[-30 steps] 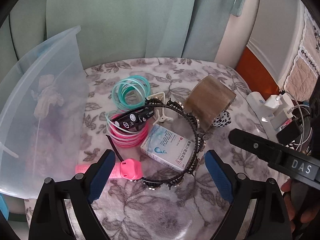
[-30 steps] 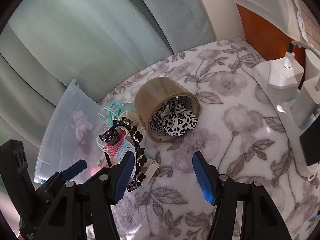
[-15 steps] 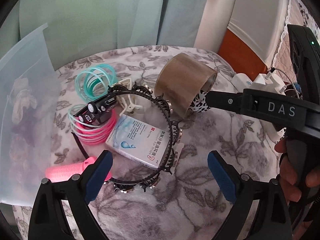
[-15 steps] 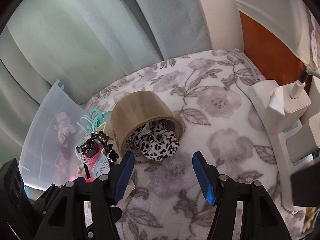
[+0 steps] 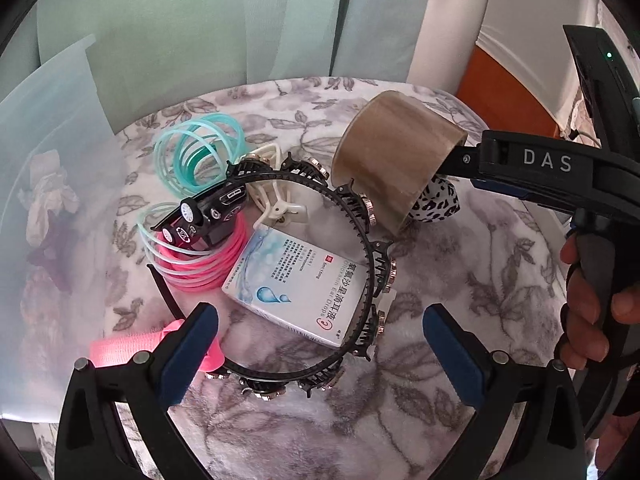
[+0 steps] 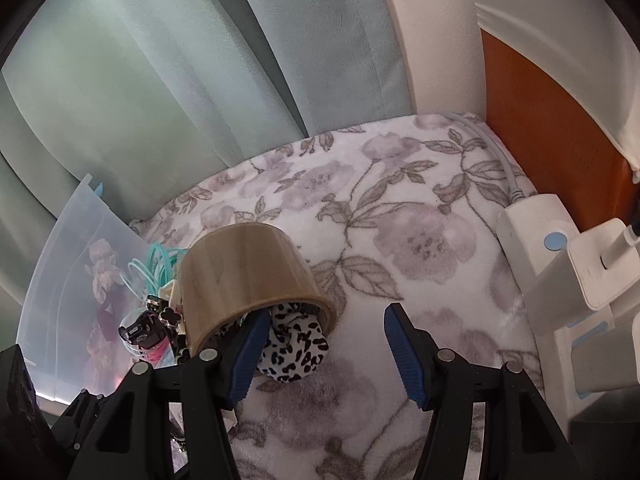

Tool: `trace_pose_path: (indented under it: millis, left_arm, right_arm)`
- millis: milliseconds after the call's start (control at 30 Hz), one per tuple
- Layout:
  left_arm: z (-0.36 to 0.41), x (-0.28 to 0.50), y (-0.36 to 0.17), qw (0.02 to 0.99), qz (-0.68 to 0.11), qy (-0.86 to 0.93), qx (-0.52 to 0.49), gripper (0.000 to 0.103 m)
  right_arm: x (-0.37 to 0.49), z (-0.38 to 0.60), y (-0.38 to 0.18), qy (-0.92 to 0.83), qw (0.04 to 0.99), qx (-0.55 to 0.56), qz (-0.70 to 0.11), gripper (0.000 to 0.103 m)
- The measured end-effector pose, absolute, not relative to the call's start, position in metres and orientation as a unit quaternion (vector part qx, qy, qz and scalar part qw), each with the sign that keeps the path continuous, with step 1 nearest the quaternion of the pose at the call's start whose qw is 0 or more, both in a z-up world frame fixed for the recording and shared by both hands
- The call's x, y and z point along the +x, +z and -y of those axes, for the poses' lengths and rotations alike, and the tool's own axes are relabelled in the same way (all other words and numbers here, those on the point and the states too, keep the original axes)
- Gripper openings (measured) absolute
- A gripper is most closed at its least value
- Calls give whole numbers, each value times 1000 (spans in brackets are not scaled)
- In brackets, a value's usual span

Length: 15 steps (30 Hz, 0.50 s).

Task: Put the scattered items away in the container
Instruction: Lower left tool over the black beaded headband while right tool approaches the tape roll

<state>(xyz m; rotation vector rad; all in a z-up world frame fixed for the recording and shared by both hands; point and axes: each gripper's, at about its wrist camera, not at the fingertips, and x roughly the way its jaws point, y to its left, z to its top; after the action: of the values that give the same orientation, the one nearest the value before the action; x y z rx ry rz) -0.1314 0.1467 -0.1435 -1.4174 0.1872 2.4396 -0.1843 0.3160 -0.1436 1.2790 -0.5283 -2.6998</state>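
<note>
the ear drops box [image 5: 298, 288] reads "ofloxacin ear drops"; the right gripper [image 6: 324, 344] bears "das", seen only from the left wrist. left gripper [image 5: 320, 338] is spread wide over box and headband [image 5: 360, 240]. right jaws, just narrowing, grip nothing; one finger [image 6: 250, 344] sits at the tape roll [image 6: 244, 272] by the scrunchie [image 6: 296, 344]. container [image 5: 48, 200] is left. only the right view shows the charger [image 6: 592, 264].

Both wrist views, angled downward, share the tape roll [image 5: 394, 176] [image 6: 244, 276].
</note>
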Motion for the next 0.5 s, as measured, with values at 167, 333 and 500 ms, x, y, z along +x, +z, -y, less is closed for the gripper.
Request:
trace_pose_path:
  millis: [167, 333, 500]
  left_arm:
    - [-147, -132, -145, 160, -73, 848, -500, 75]
    - [-147, -132, -144, 159, -76, 849, -498, 65]
    - [-149, -131, -152, 164, -82, 838, -513, 64]
  right_arm:
    - [-191, -308, -146, -895, 69, 405, 174, 41]
    - [-199, -300, -149, -900, 83, 391, 175, 38]
    - [-206, -300, -154, -897, 83, 389, 195, 38]
